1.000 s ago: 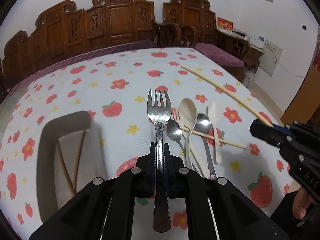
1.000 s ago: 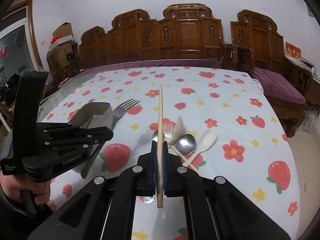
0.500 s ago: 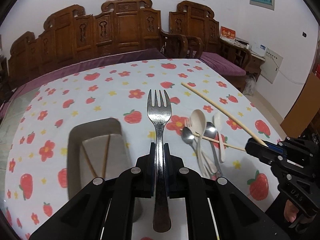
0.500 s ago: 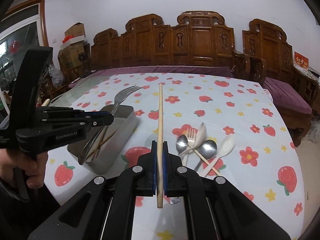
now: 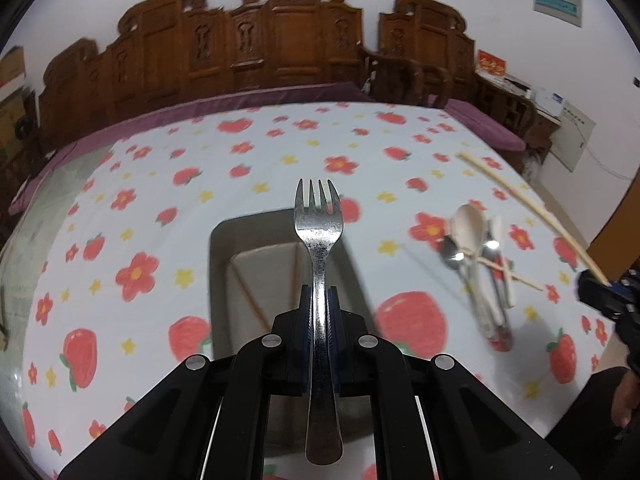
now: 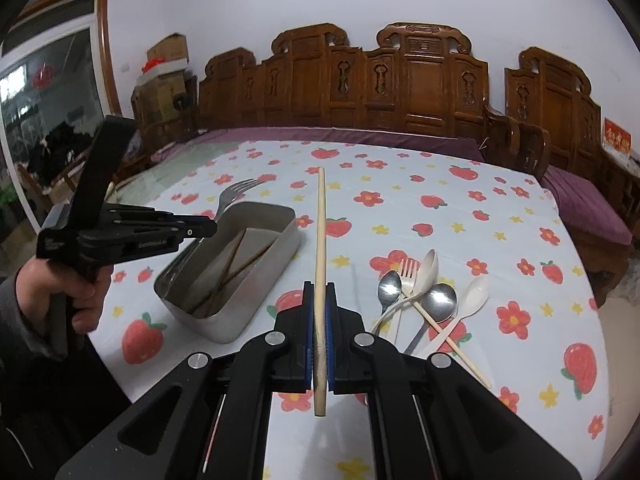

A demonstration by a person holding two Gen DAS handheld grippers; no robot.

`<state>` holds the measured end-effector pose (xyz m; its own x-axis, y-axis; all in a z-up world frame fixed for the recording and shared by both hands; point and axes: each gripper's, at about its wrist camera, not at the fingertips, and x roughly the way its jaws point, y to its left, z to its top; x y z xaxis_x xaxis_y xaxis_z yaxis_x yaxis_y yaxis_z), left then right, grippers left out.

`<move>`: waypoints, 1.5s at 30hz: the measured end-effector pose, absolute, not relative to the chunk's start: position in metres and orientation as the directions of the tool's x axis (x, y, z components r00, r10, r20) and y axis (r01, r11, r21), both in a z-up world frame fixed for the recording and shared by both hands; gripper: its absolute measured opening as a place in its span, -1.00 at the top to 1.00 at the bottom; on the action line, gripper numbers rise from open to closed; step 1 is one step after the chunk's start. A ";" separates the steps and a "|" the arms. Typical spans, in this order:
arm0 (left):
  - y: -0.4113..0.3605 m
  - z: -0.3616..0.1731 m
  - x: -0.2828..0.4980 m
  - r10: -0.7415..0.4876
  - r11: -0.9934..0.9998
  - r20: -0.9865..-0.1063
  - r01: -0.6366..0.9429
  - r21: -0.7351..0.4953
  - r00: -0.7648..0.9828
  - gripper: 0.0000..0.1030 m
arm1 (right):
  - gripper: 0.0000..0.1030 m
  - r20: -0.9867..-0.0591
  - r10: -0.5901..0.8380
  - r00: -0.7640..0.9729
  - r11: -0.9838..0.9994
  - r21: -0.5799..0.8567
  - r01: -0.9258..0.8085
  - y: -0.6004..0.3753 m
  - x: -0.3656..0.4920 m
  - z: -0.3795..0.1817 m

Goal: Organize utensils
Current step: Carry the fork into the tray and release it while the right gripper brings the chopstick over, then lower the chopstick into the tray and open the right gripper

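Note:
My left gripper (image 5: 319, 300) is shut on a metal fork (image 5: 318, 232) and holds it above the metal tray (image 5: 220, 264); the tines point away. In the right wrist view the left gripper (image 6: 204, 229) hovers over the tray's (image 6: 256, 308) left side, fork (image 6: 234, 196) sticking out past it. Brown chopsticks (image 6: 236, 264) lie in the tray. My right gripper (image 6: 319, 300) is shut on a pale wooden chopstick (image 6: 320, 232), held above the table right of the tray. Spoons, a small fork and one chopstick lie in a pile (image 6: 428, 300).
The round table has a white cloth (image 6: 440, 208) with strawberries and flowers. Carved wooden chairs (image 6: 400, 88) stand behind it. The table's near edge is just below both grippers. The pile also shows in the left wrist view (image 5: 480, 256).
My left gripper has carried the fork left, from above the pile to over the tray. My right gripper has lifted and pulled back with the chopstick.

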<state>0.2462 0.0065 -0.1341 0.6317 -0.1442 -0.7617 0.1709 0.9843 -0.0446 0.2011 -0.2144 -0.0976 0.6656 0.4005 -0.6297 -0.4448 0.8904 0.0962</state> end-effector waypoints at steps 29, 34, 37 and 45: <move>0.037 -0.176 0.267 -0.175 0.984 -0.801 0.139 -0.116 0.572 0.87 | 0.89 -0.697 0.412 0.586 0.861 0.089 -0.500 -0.135 0.220 -0.117; 0.045 -0.151 0.258 -0.171 0.985 -0.763 0.138 -0.107 0.623 0.87 | 0.89 -0.709 0.417 0.569 0.856 0.096 -0.508 -0.125 0.223 -0.119; 0.055 -0.142 0.256 -0.151 0.988 -0.751 0.127 -0.090 0.642 0.87 | 0.89 -0.722 0.426 0.545 0.849 0.110 -0.517 -0.114 0.226 -0.124; 0.090 -0.129 0.254 -0.119 0.993 -0.734 0.072 -0.096 0.668 0.87 | 0.88 -0.766 0.425 0.483 0.840 0.135 -0.526 -0.075 0.244 -0.141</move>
<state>0.2539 0.0900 -0.1286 0.6684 -0.1194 -0.7341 0.0720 0.9928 -0.0959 0.2445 -0.0747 -0.1413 0.4826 0.4247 -0.7660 -0.5257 0.8400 0.1345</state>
